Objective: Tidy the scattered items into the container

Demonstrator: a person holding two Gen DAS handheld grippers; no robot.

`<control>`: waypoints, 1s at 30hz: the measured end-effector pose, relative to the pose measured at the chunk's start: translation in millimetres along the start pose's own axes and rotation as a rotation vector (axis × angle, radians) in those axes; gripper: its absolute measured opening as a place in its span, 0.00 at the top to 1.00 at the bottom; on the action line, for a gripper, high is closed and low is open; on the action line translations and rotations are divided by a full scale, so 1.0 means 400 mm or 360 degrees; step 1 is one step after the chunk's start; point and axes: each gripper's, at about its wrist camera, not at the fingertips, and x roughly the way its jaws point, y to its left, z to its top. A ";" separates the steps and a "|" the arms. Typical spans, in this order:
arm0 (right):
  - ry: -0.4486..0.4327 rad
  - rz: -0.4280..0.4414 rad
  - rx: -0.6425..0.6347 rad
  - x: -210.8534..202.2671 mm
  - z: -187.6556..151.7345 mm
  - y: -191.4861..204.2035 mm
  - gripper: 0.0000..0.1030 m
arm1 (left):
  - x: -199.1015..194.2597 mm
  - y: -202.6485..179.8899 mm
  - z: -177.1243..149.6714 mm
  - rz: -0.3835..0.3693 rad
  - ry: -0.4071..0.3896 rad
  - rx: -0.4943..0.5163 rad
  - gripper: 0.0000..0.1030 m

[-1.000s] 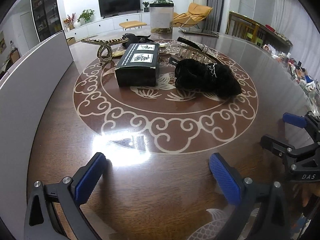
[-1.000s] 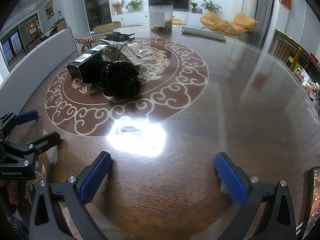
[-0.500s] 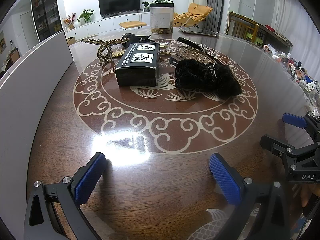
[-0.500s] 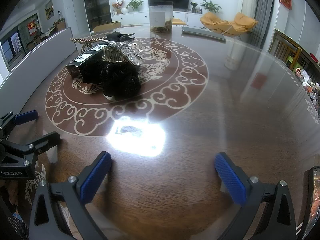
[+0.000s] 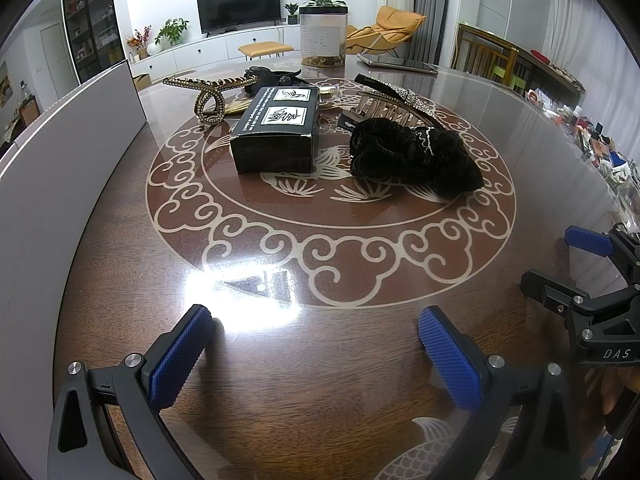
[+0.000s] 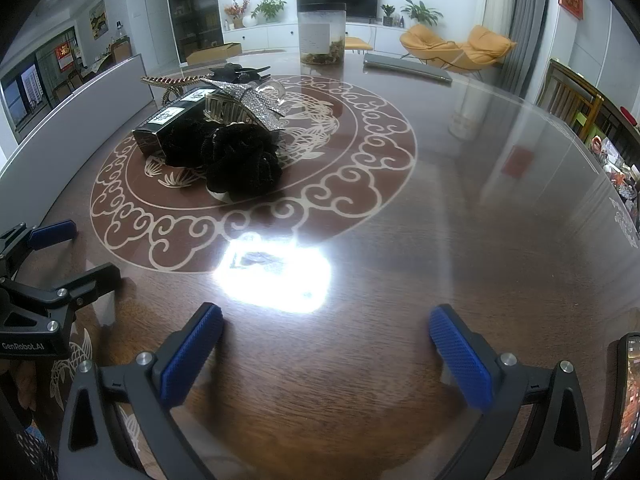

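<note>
A black box (image 5: 277, 132) with white labels lies at the centre of the round wooden table (image 5: 320, 360). Right of it lie a black scrunchie (image 5: 412, 156) and a rhinestone claw clip (image 5: 394, 98). A gold hair clip (image 5: 208, 96) and a black clip (image 5: 272, 76) lie behind the box. The same pile shows in the right wrist view: scrunchie (image 6: 240, 160), rhinestone clip (image 6: 248, 104), box (image 6: 168, 120). My left gripper (image 5: 316, 356) is open and empty near the table's front. My right gripper (image 6: 326, 356) is open and empty, also well short of the pile.
A clear jar (image 5: 323, 40) with a black lid stands at the table's far side, with a flat grey device (image 5: 400, 65) beside it. A grey panel (image 5: 60, 152) runs along the table's left edge. A phone (image 6: 628, 400) lies at the right front.
</note>
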 end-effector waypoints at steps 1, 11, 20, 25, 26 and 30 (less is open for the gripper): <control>0.0000 0.0000 0.0000 0.000 0.000 0.000 0.00 | 0.000 0.000 0.000 0.0000 0.0000 0.0000 0.00; 0.0000 0.0000 0.0000 -0.001 -0.001 0.000 0.00 | -0.001 0.000 0.000 0.0000 0.0000 0.0000 0.00; 0.0000 -0.0001 0.0001 -0.001 -0.001 -0.001 0.00 | -0.001 0.001 -0.001 -0.0003 -0.0001 -0.0003 0.00; 0.0000 -0.0001 0.0001 -0.001 -0.001 -0.001 0.00 | -0.001 0.001 -0.001 -0.0003 -0.0001 -0.0002 0.00; -0.0001 0.0001 -0.0001 0.000 0.001 -0.001 0.00 | -0.001 0.001 -0.001 -0.0003 -0.0001 -0.0002 0.00; 0.0014 0.0183 -0.0020 0.030 0.060 0.000 0.00 | -0.001 0.001 -0.001 -0.0003 -0.0001 -0.0002 0.00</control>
